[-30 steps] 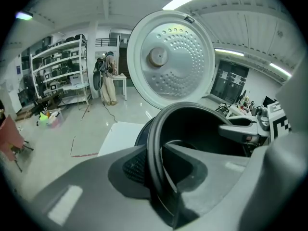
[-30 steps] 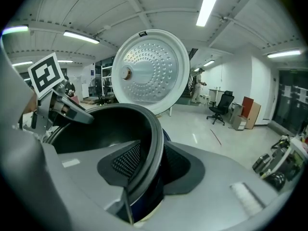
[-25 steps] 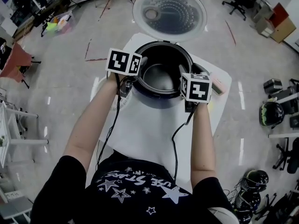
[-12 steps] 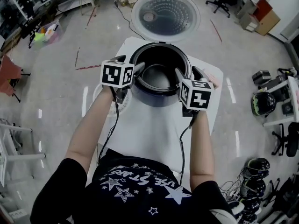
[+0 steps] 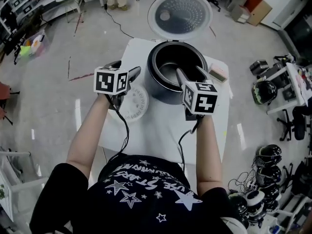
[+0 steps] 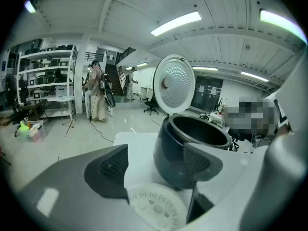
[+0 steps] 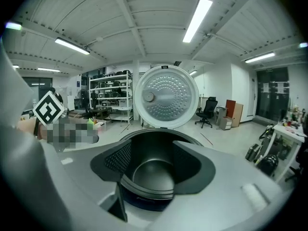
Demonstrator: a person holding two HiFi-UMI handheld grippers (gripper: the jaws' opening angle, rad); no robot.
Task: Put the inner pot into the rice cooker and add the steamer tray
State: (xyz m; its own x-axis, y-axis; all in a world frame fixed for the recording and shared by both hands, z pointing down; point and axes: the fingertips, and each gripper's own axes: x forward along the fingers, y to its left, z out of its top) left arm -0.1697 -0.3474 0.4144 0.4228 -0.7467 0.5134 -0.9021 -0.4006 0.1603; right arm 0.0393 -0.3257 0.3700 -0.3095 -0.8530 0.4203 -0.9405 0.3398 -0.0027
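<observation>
The dark rice cooker (image 5: 165, 89) stands on the white table (image 5: 161, 126) with its round lid (image 5: 179, 14) swung up behind it. The inner pot (image 7: 153, 178) sits inside it. A white perforated steamer tray (image 5: 132, 104) lies flat on the table left of the cooker. My left gripper (image 5: 126, 68) hangs open over the tray's far edge; in the left gripper view the tray (image 6: 155, 209) shows below the empty jaws. My right gripper (image 5: 190, 72) is open at the cooker's near right rim. Its jaws have just opened wider, then eased in slightly, with nothing between them.
A small pinkish box (image 5: 218, 73) lies on the table right of the cooker. Black cables run from both grippers down over the table. Helmets (image 5: 265, 89) and office chairs crowd the floor on the right; shelves stand at the far left.
Both grippers have drawn back from the cooker's rim toward me. The left one has swung out to the left over the steamer tray. The pot stays in the cooker.
</observation>
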